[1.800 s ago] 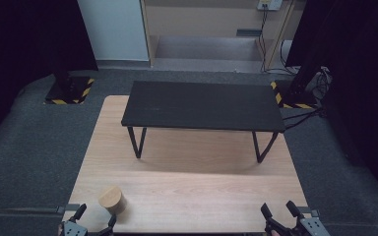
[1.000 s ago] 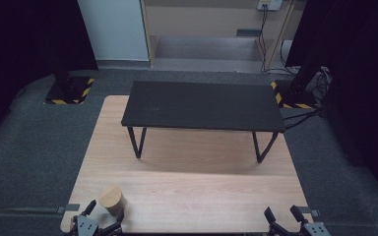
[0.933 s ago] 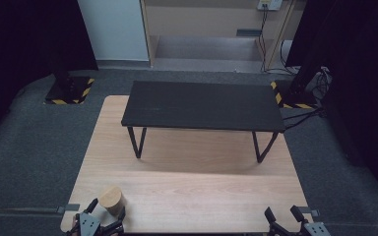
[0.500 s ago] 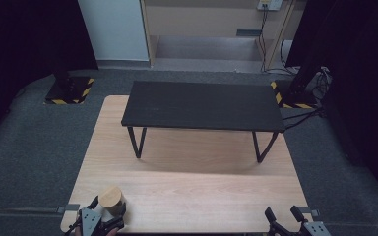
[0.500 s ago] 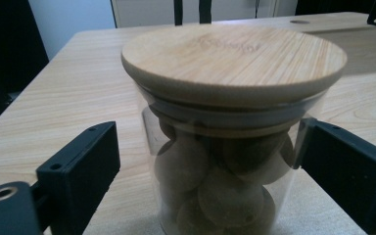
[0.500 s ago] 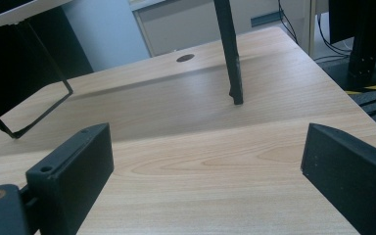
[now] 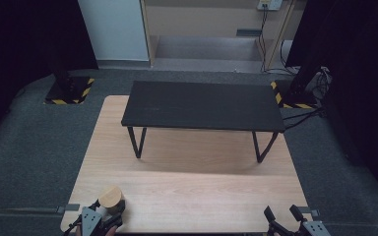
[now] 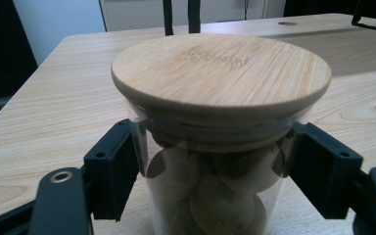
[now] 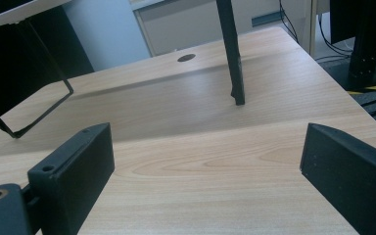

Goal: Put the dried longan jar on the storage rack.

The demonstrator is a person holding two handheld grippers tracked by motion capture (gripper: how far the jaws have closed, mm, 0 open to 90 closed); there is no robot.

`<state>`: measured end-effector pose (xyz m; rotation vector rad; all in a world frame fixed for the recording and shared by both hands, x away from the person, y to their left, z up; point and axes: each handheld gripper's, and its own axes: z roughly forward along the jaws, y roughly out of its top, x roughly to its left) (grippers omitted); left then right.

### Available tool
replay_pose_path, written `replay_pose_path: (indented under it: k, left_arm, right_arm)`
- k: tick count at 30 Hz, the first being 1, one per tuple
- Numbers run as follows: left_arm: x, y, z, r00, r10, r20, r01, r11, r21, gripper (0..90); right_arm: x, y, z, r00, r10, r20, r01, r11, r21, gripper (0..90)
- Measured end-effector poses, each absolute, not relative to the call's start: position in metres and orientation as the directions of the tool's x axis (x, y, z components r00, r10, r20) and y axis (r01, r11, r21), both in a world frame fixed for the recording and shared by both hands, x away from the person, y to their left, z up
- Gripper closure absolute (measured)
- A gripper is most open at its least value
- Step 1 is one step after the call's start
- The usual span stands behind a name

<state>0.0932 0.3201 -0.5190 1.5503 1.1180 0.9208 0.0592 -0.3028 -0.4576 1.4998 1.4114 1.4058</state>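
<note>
Standing at the near left corner of the wooden table (image 7: 192, 191) is one glass jar (image 8: 210, 196) with a round bamboo lid (image 8: 220, 73), and through the glass several brown balls (image 8: 174, 171) can be made out (at least three; the rest are too crowded to count). The left gripper (image 8: 210, 176) has its two black jaws one on each side of the jar just under the lid, close against the glass, though whether they press it or merely flank it cannot be told. In the high view the jar (image 7: 111, 197) sits directly ahead of that gripper (image 7: 98, 219) at the table's front edge.

The right gripper (image 9: 205, 181) is spread wide with nothing between its jaws, hovering over bare wood at the near right corner (image 7: 284, 216).

One low black bench (image 7: 203, 104) on thin metal legs stands across the far half of the table. The tabletop is pale wood grain with one round cable hole (image 9: 186, 58). Around it lies dark grey carpet (image 7: 34, 147), with two yellow-and-black striped stand bases (image 7: 69, 91) at the far corners, and cables (image 7: 310, 113) trailing on the right.
</note>
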Motion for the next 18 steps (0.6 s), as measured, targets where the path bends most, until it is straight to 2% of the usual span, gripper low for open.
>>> replay_pose_path:
  k: [6,12,18]
  left_arm:
    - [0.093,0.324,-0.492,0.327,0.944,0.038,0.242,-0.122,0.963,24.3]
    - [0.094,0.324,-0.457,0.361,0.931,0.059,0.222,-0.147,0.964,24.4]
    - [0.101,0.322,-0.423,0.381,0.924,0.021,0.213,-0.11,0.971,24.4]
  right_arm:
    - [0.059,-0.302,-0.457,-0.152,0.952,0.266,0.266,-0.219,0.939,5.9]
    - [0.058,-0.299,-0.457,-0.161,0.951,0.264,0.266,-0.216,0.94,6.3]
    - [0.057,-0.296,-0.456,-0.176,0.948,0.264,0.263,-0.213,0.941,6.4]
